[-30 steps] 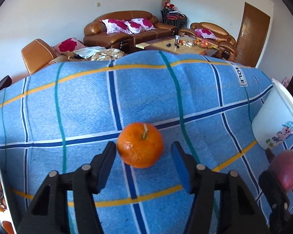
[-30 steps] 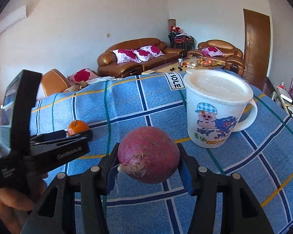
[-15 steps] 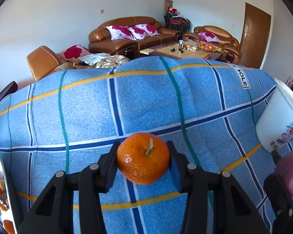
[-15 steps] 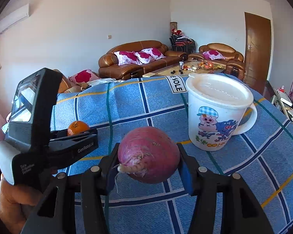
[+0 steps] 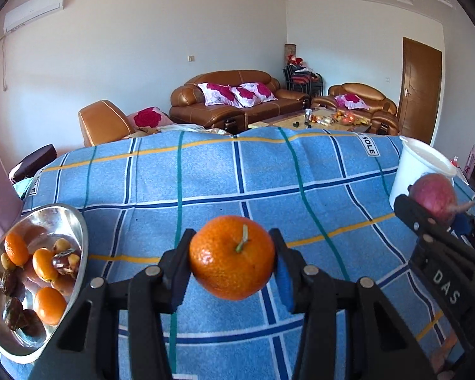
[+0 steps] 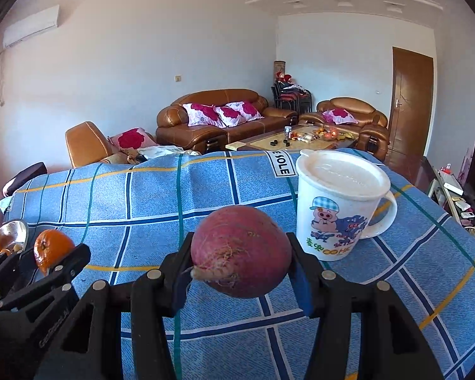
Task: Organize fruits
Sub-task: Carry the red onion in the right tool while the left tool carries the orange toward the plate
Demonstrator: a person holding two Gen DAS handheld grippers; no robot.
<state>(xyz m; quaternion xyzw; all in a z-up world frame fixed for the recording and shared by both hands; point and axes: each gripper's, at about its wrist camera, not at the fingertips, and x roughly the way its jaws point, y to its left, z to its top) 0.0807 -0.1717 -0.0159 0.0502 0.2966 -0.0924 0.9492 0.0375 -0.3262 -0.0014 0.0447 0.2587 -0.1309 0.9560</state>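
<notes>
Left gripper (image 5: pixel 232 261): jaws pinching the orange (image 5: pixel 231 257), held clear above the blue checked cloth (image 5: pixel 205 183) on the tabletop. Right gripper (image 6: pixel 240 264): jaws pinching the onion (image 6: pixel 240 255), root end toward the camera, also off the cloth. Near left: steel bowl (image 5: pixel 79 231) holding small oranges and dark fruits. Right, just beyond the onion: lidded white mug (image 6: pixel 338 209) with pig print, upright on the cloth. Far: brown sofa (image 5: pixel 237 101), door (image 5: pixel 421 88).

Checked blue cloth (image 5: pixel 205 183) carries steel bowl (image 5: pixel 79 231), lidded mug (image 6: pixel 338 215).
</notes>
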